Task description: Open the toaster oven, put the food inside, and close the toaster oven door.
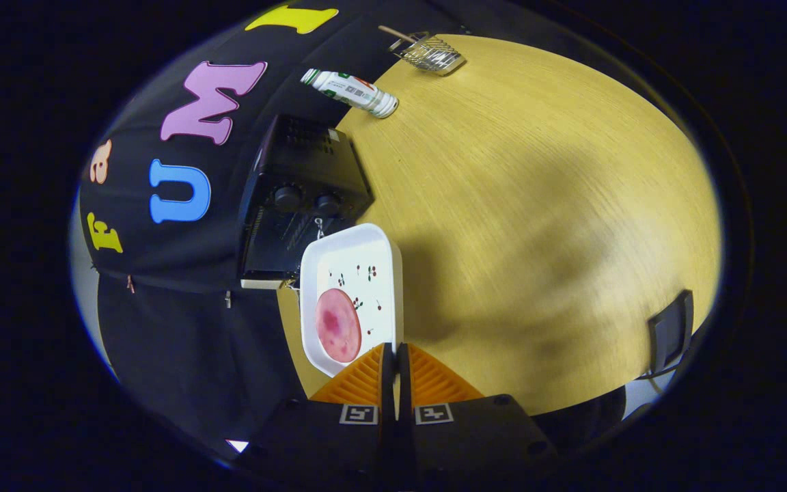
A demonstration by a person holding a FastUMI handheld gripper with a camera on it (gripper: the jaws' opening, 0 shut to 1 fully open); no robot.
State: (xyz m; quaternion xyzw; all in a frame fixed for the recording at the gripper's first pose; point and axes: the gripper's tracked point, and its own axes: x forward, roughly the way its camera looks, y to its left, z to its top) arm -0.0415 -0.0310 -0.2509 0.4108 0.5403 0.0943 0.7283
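A white rectangular plate (359, 260) with small printed specks carries a round pink slice of meat (337, 324) near the end closest to me. My gripper (394, 352) is shut on the near rim of the plate, its fingers almost together with the rim pinched between them. Just beyond the far end of the plate stands the black toaster oven (305, 178), with two knobs (287, 198) facing me. The plate covers part of its front, and I cannot tell whether the door is open.
The oven stands on a light wooden table (537, 205) against the black cloth wall. Beyond the oven are a white bottle with a green cap (350, 92) and, further off, a wire basket (431, 53). A flat black object (670, 335) sits at the table's edge.
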